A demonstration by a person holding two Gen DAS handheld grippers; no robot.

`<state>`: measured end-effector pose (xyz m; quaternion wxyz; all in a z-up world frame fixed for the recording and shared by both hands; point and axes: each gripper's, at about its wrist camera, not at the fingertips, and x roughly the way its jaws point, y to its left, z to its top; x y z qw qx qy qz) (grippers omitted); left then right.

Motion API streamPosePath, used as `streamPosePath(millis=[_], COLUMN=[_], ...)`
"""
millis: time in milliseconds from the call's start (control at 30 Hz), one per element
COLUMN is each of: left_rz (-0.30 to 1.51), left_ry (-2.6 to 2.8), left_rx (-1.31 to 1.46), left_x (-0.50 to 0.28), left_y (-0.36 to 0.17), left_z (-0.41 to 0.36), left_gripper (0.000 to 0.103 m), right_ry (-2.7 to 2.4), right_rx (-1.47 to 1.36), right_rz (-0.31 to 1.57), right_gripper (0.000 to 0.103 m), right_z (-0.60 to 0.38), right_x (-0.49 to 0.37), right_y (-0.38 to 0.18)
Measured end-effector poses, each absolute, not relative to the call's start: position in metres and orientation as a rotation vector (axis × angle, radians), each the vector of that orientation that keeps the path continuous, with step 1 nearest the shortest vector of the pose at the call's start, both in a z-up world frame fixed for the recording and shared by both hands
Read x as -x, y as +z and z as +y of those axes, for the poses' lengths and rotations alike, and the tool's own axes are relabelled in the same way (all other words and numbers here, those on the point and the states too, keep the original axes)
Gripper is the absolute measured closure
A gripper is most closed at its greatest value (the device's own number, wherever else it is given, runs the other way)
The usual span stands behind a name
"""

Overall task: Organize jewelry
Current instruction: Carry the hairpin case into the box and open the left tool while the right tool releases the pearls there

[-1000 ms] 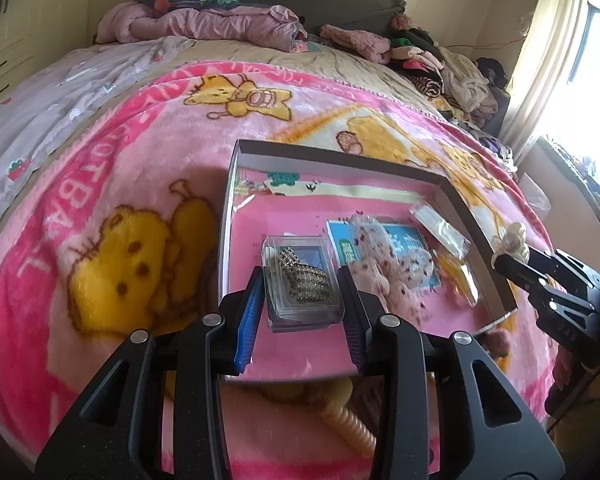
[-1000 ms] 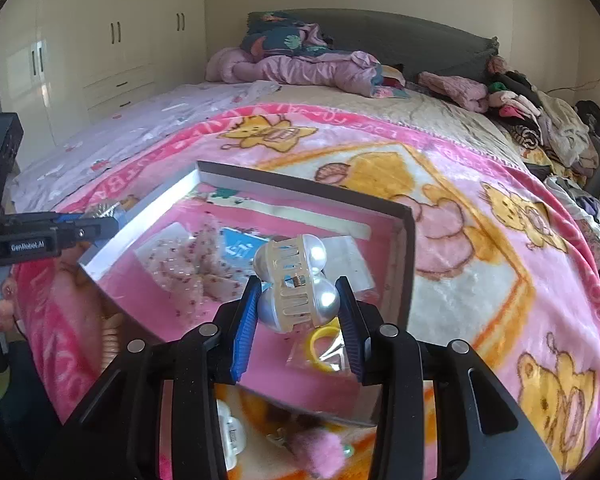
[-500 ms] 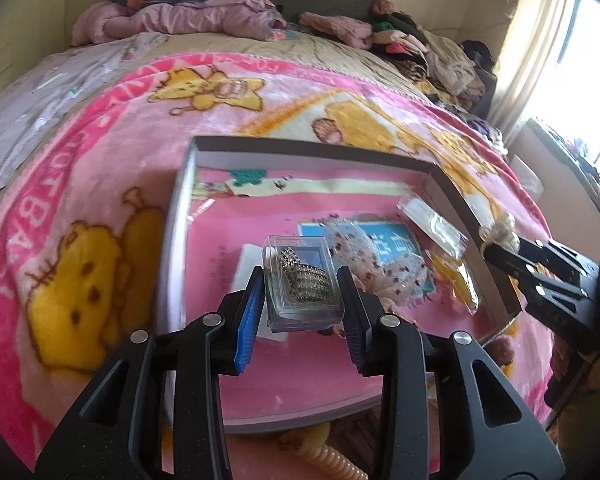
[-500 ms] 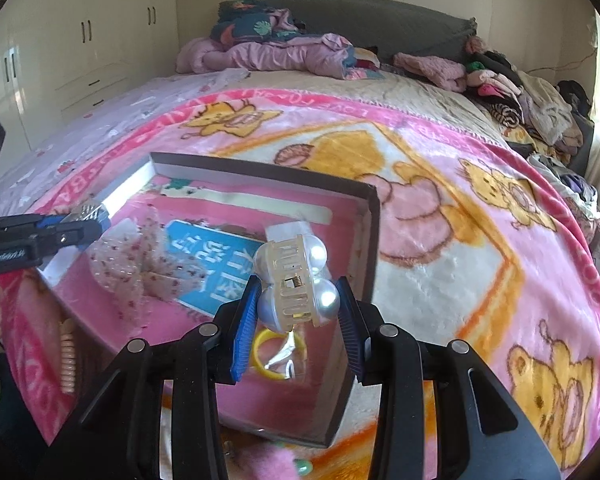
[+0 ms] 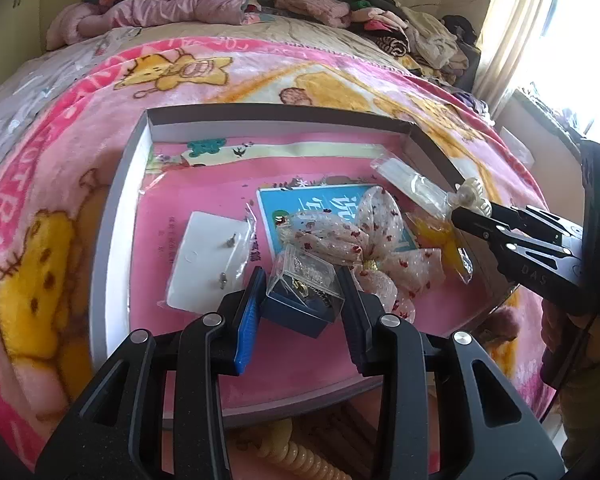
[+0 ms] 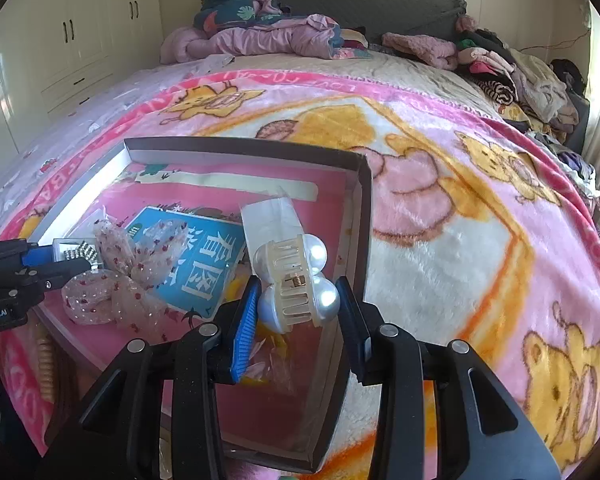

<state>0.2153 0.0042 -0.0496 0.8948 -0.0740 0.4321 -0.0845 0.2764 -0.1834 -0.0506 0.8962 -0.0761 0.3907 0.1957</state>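
A grey open box (image 5: pixel 112 216) with a pink lining lies on the bed; it also shows in the right wrist view (image 6: pixel 364 216). My left gripper (image 5: pixel 300 300) is shut on a small clear jewelry case (image 5: pixel 304 292) with a dark base, held low over the box floor, tilted. My right gripper (image 6: pixel 296 304) is shut on a cream pearl hair claw (image 6: pixel 296 280) above the box's right side; the claw shows in the left wrist view (image 5: pixel 470 196). In the box lie a sheer spotted bow (image 5: pixel 352 240), a white earring card (image 5: pixel 208 260), a blue card (image 6: pixel 192 264) and clear bags (image 5: pixel 412 184).
A pink cartoon blanket (image 6: pixel 440 208) covers the bed. Clothes are piled at the headboard (image 6: pixel 276 32) and far right (image 6: pixel 532 80). A cream spiral hair tie (image 5: pixel 300 456) lies in front of the box. White wardrobes (image 6: pixel 80 40) stand at left.
My left gripper has lowered and tipped the jewelry case down toward the box floor beside the earring card. My right gripper has moved forward with the hair claw over the box's right part.
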Motion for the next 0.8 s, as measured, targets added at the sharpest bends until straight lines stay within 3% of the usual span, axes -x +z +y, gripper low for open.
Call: streamPosePath(millis=[467,800], left_rz=[0.903,0.899], left_ry=[-0.182,-0.182], left_rx=[0.148,0.157], left_x=[-0.215,-0.21], left_y=[-0.052,-0.051], left_z=[0.0,0.001], left_gripper=[0.074,0.07], right_ry=[0.421,0.424], right_rx=[0.142,0.126], right_rz=[0.81,0.772], right_gripper=[0.066,0.05], right_z=[-0.189,-0.201], right_x=[-0.266,-0.248], right_y=[-0.048,-0.031])
